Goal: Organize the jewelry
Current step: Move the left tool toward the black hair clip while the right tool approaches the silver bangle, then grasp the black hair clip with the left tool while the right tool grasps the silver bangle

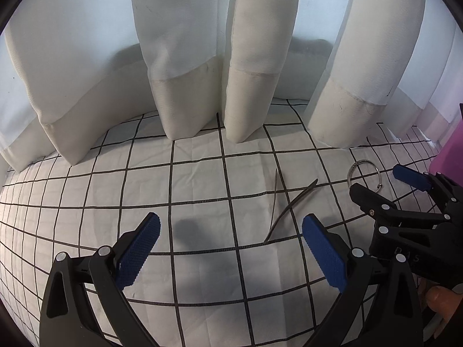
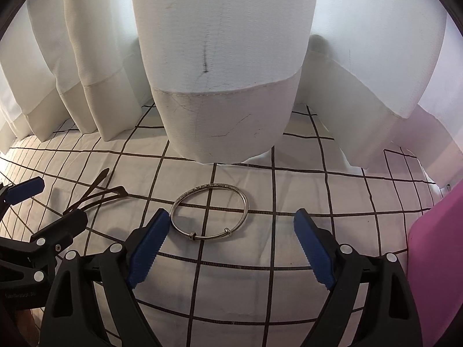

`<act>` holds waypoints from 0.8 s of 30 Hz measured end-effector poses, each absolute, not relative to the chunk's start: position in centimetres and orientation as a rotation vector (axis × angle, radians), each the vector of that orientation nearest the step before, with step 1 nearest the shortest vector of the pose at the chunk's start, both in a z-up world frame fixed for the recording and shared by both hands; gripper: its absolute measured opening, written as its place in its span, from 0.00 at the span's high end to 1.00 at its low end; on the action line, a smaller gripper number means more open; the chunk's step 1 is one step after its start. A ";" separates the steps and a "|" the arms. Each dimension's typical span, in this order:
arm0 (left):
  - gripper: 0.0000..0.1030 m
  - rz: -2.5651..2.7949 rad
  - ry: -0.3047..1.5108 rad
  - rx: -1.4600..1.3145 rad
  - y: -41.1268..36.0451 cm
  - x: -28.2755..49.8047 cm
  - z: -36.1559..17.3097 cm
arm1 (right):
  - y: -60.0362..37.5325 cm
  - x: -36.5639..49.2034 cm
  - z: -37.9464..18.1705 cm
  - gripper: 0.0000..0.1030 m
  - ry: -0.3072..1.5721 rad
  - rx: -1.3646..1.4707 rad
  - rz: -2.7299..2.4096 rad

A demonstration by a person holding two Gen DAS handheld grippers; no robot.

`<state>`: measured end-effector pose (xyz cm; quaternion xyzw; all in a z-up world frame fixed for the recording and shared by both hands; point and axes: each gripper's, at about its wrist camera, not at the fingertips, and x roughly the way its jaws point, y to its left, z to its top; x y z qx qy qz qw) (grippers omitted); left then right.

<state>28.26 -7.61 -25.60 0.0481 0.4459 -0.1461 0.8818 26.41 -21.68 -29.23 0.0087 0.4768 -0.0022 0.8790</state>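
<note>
A silver bangle [image 2: 209, 211] lies flat on the white checked cloth [image 2: 260, 254], just ahead of my right gripper [image 2: 231, 217], which is open and empty with its left pad [image 2: 150, 243] close to the bangle's rim. The bangle also shows in the left wrist view [image 1: 365, 173], beyond the right gripper [image 1: 379, 180]. A thin dark cord necklace [image 1: 285, 205] lies ahead of my left gripper [image 1: 231, 225], which is open and empty. The cord also shows in the right wrist view [image 2: 98, 193].
White curtains [image 1: 251, 57] hang down onto the cloth at the back. A pink box [image 2: 434, 248] stands at the right edge, also seen in the left wrist view [image 1: 448, 150]. My left gripper [image 2: 43, 202] appears at the left of the right wrist view.
</note>
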 end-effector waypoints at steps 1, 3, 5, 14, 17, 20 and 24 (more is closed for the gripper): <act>0.06 -0.302 0.931 0.098 -7.8 28.5 -25.6 | -21.9 26.5 -29.3 0.19 0.993 0.019 -0.006; 0.06 -0.293 0.935 0.098 -8.2 28.9 -25.7 | -22.3 26.7 -29.3 0.19 0.990 0.018 -0.005; 0.06 -0.285 0.934 0.101 -8.6 29.2 -25.7 | -22.8 26.9 -29.3 0.19 0.989 0.019 -0.005; 0.06 -0.267 0.936 0.107 -10.1 30.5 -26.1 | -24.8 27.5 -29.5 0.14 0.984 0.024 -0.006; 0.05 -0.264 0.932 0.105 -10.3 30.4 -26.0 | -24.5 27.7 -29.5 0.10 0.988 0.021 -0.005; 0.05 -0.263 0.930 0.106 -10.2 30.2 -26.1 | -24.2 28.5 -29.7 0.10 0.992 0.014 0.000; 0.07 -0.262 0.930 0.101 -9.7 29.7 -26.2 | -23.4 28.8 -29.5 0.11 0.990 0.019 0.004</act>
